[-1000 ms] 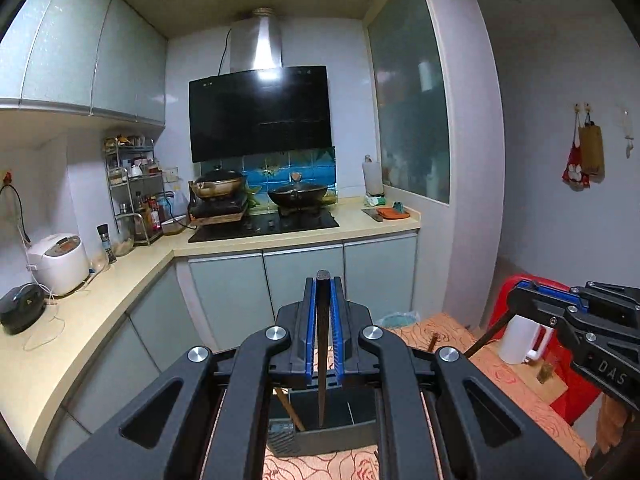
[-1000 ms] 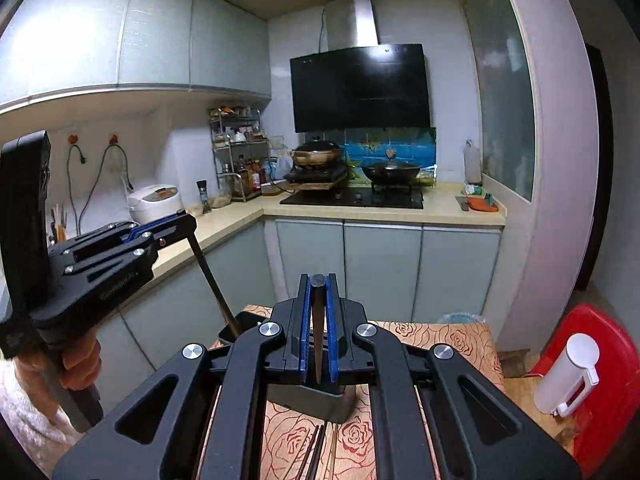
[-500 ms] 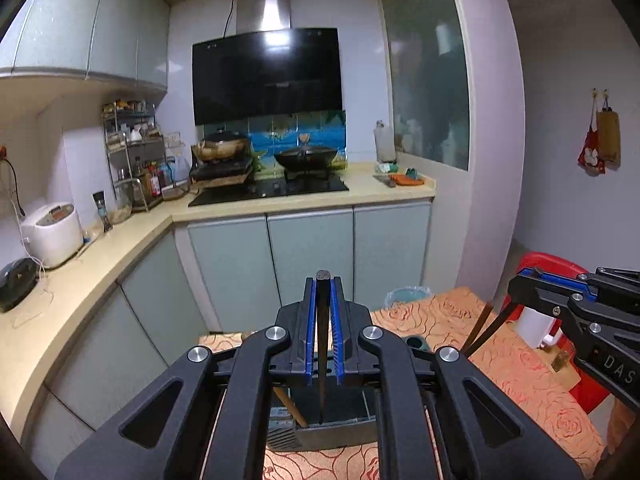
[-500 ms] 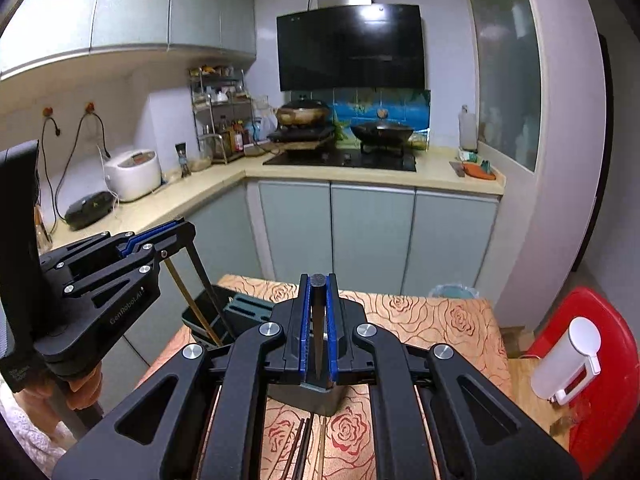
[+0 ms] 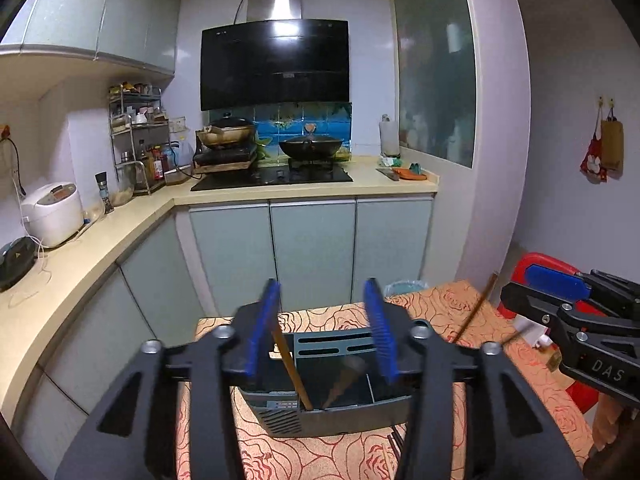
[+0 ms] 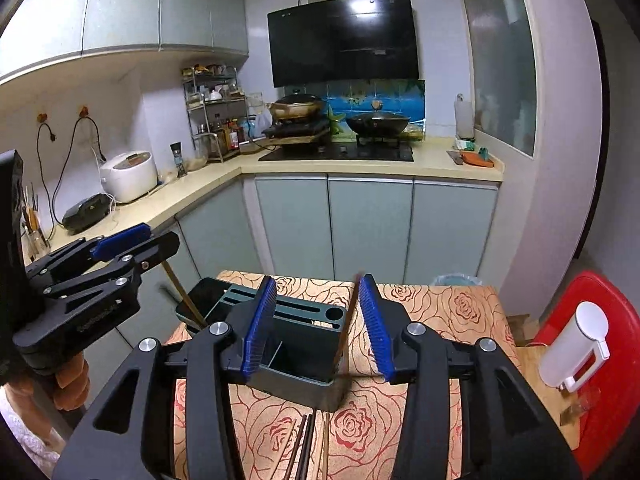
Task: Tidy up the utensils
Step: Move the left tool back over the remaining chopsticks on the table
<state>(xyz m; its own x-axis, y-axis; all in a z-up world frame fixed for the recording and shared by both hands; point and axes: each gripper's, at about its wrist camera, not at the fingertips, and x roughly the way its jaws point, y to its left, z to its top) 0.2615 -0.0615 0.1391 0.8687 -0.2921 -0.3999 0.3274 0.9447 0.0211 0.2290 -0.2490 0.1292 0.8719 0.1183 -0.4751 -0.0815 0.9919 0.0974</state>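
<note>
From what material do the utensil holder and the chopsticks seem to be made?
The utensil holder looks like moulded plastic, grey-green with a matte finish: its slots and round hole are cleanly cut and its walls are thin. The chopsticks on the tablecloth look like wood or bamboo, in dark and light brown tones; whether they are lacquered cannot be told.

We see a small bench (image 6: pixel 460 304) w/ an orange-tan cloth printed w/ red roses. On it, near the middle-left, sits a dark grey-green utensil holder (image 6: pixel 304 364), upright, slotted block at its far side, open compartments toward us. On the cloth just in front of the holder lie loose chopsticks (image 6: pixel 305 446), dark and light ones side by side, pointing at the holder. Left-wrist view: same holder (image 5: pixel 320 404), a few chopstick ends (image 5: pixel 390 446) by its near right corner.
</note>
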